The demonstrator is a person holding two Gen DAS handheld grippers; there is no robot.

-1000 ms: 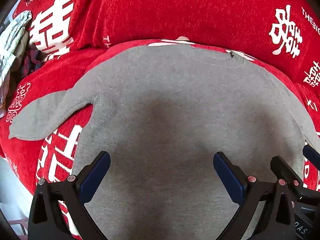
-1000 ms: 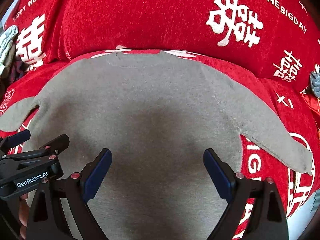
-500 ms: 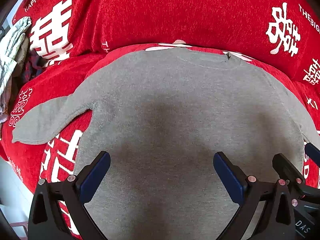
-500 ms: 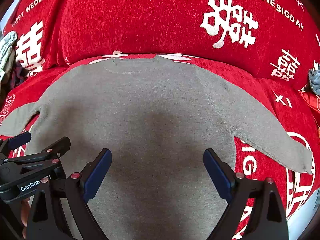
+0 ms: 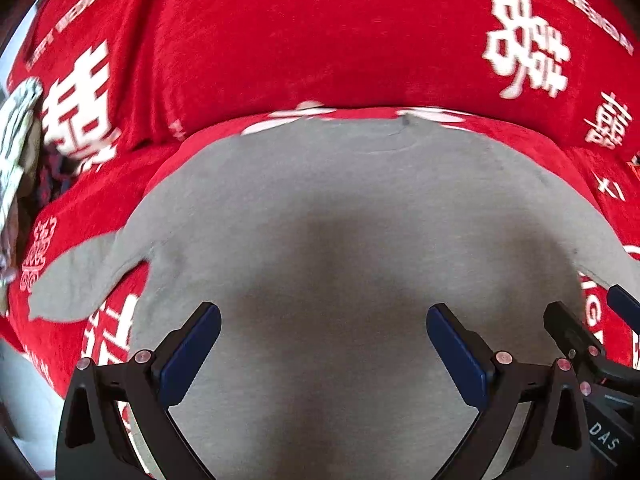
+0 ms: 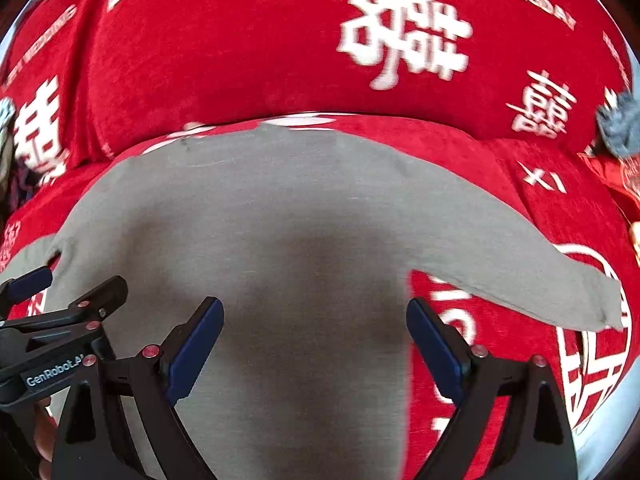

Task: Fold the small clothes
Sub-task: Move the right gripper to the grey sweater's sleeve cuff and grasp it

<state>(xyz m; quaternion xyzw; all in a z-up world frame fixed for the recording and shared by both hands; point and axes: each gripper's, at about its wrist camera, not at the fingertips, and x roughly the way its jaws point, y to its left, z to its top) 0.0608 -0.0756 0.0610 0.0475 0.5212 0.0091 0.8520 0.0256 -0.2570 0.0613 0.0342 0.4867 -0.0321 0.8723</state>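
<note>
Sweater (image 5: 360,220), grey, lies flat on red cover (image 5: 320,40), neckline at top centre of frame, hem toward me, long axis running away from both grippers. My left gripper (image 5: 320,344) and right gripper (image 6: 316,340) hang spread wide over its lower body, pinching nothing. Left sleeve (image 5: 80,280) sticks out lower left, nearer my left; right sleeve (image 6: 540,280) mid-right, nearer my right. Nothing blocks; patterned cloth (image 5: 16,152) sits far left edge.

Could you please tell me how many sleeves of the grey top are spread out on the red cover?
2: the left sleeve lies out to the left of the grey top, and the right sleeve stretches to the right.
</note>
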